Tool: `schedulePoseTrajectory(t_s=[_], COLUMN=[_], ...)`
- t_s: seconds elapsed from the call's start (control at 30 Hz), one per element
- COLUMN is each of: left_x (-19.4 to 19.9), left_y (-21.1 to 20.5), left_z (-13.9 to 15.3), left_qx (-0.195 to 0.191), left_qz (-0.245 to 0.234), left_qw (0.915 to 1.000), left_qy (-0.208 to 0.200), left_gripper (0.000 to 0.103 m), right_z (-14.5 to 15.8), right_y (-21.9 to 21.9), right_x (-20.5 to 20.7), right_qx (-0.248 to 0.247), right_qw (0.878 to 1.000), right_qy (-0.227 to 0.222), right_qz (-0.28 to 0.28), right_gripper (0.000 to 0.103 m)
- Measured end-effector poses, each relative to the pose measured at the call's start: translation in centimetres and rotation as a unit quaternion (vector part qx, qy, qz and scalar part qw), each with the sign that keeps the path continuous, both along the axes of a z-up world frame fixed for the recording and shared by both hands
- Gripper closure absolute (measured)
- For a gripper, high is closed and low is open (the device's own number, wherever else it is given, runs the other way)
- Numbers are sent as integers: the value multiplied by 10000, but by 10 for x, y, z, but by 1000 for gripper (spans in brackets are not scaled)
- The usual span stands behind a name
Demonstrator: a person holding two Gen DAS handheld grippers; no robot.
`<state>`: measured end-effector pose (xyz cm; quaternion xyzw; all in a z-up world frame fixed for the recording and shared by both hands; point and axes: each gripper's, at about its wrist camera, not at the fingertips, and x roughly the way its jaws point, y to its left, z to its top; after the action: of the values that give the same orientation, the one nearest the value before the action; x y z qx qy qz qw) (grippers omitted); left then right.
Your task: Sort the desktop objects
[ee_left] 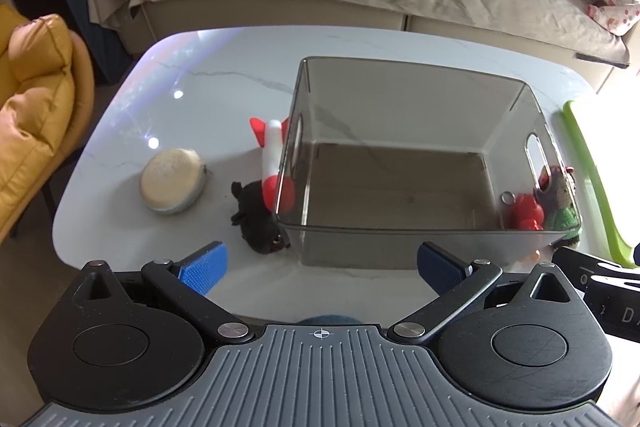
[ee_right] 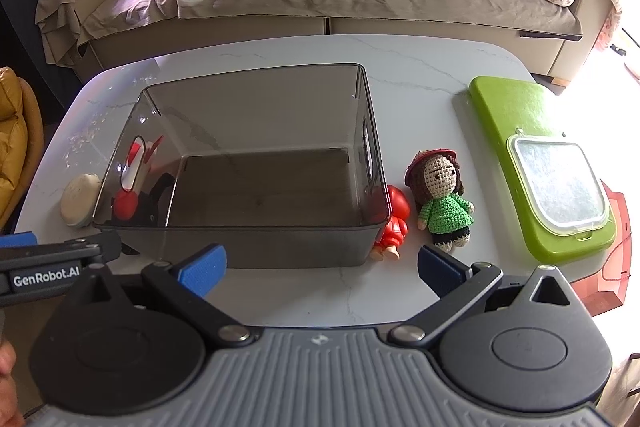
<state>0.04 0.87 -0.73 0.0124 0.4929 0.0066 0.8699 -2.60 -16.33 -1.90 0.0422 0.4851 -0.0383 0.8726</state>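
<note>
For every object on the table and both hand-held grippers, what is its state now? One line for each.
Left hand-held gripper: open, holding nothing.
Right hand-held gripper: open, holding nothing.
Grey bin: upright, no lid, empty.
Rocket toy: lying outside, against the bin's left wall.
Black plush: lying on the table.
Round cream puff: flat on the table.
Crochet doll: lying face up.
Red figure: lying beside the bin.
Green case: flap closed.

Smoky grey bin (ee_right: pixel 248 131), green-sweatered crochet doll (ee_right: pixel 440 203), lime-green board (ee_right: pixel 504 107), white marbled table (ee_right: pixel 420 67)
</note>
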Motion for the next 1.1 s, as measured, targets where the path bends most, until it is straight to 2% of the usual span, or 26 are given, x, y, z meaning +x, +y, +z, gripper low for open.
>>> schedulePoseTrajectory(t_s=[1.1], left_x=[2], left_y=[-1], left_z=[6], left_qx=[70], left_qz=[28], left_qw=[9999], left_qy=[-144], left_gripper=[0], right_z=[8], right_y=[-8], right_x=[7], right_qx=[13], right_qw=[10000], right_qy=[16], right_qz=[-20], right_gripper=[0])
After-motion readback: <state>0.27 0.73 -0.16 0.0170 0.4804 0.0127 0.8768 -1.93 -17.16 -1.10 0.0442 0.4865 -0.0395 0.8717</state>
